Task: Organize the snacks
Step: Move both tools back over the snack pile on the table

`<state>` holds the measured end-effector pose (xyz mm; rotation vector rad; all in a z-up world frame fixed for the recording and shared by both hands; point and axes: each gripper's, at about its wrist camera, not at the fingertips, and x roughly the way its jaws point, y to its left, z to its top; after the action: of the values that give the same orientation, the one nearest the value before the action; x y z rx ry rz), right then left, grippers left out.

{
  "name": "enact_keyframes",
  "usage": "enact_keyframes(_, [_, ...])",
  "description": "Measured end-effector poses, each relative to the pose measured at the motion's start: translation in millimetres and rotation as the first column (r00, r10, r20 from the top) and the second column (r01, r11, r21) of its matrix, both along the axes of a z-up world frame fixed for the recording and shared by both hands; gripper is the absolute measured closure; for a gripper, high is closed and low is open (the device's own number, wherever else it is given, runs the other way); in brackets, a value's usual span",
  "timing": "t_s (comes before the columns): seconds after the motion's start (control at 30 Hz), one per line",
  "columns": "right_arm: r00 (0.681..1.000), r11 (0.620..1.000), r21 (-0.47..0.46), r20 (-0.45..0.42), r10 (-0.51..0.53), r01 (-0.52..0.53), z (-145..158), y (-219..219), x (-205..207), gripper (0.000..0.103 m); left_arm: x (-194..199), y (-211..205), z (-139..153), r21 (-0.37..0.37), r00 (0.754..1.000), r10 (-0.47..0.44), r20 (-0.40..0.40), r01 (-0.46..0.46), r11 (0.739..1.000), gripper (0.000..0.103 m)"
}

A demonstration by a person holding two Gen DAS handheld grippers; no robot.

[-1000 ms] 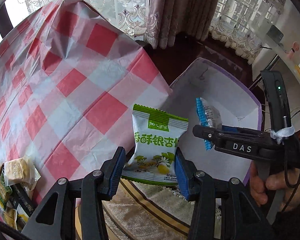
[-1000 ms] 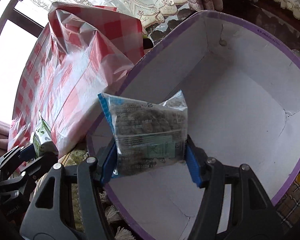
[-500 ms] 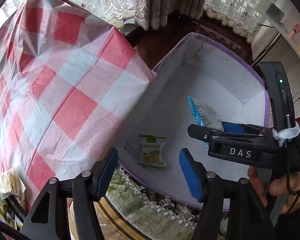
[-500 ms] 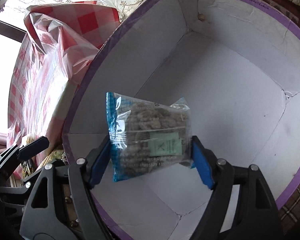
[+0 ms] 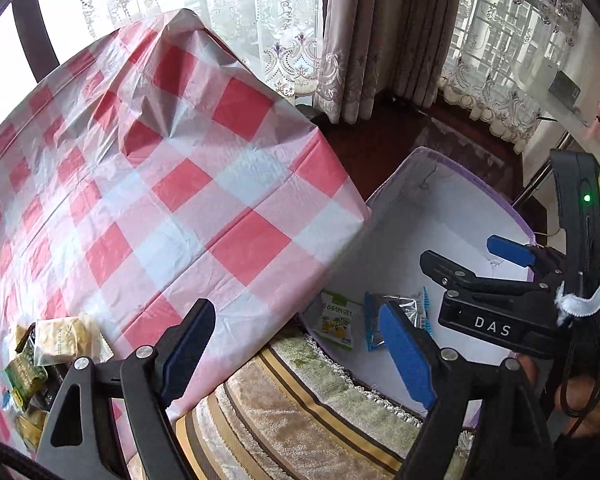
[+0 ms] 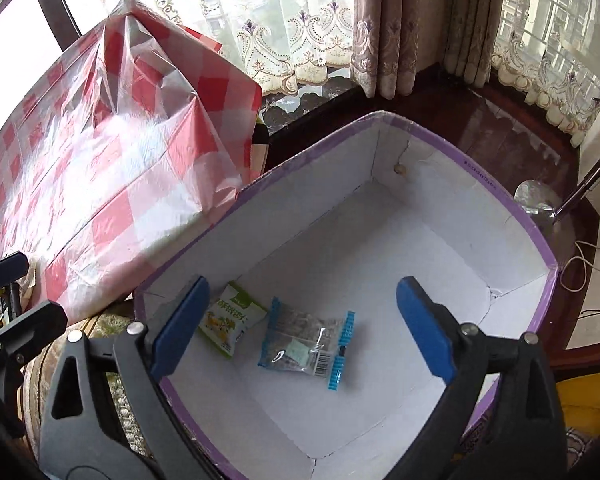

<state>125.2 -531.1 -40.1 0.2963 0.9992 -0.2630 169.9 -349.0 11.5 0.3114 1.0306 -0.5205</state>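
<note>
Two snack packets lying side by side on the floor of the purple-rimmed box (image 6: 536, 240): green-and-white packet (image 6: 230, 320) beside blue-edged clear packet (image 6: 306, 344). Left gripper (image 5: 300, 344) and right gripper (image 6: 300, 328) both opening wide above, nothing pressed between pads. More snacks (image 5: 60, 344) heaped on checkered tabletop (image 5: 180, 184).

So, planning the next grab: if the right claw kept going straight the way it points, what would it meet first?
Probably the blue snack packet on the box floor; its opening jaws hold nothing.

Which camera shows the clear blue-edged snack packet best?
The right wrist view: the clear blue-edged snack packet lies fully visible on the floor of the purple-rimmed white box. In the left wrist view a blue gripper pad partly hides it.
</note>
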Motion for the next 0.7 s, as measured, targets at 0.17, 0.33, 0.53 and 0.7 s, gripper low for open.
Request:
enact_keyframes(0.17, [0.991, 0.996, -0.032, 0.097, 0.090, -0.088, 32, 26, 6, 0.007, -13, 46, 19, -0.054, 0.987, 0.105, 0.126, -0.099, 0.994, 0.018])
enact_keyframes(0.33, [0.971, 0.981, 0.030, 0.150, 0.185, -0.191, 44, 59, 16, 0.007, -20, 105, 29, -0.121, 0.961, 0.244, 0.131, -0.229, 0.966, 0.018])
enact_keyframes(0.53, [0.930, 0.940, 0.051, 0.171, 0.325, -0.338, 51, 116, 23, 0.007, -27, 181, 34, -0.277, 0.905, 0.422, 0.061, -0.391, 0.878, 0.021])
enact_keyframes(0.7, [0.885, 0.902, -0.026, 0.182, 0.428, -0.431, 61, 156, 21, 0.007, -34, 241, 26, -0.350, 0.833, 0.552, -0.027, -0.525, 0.776, 0.030])
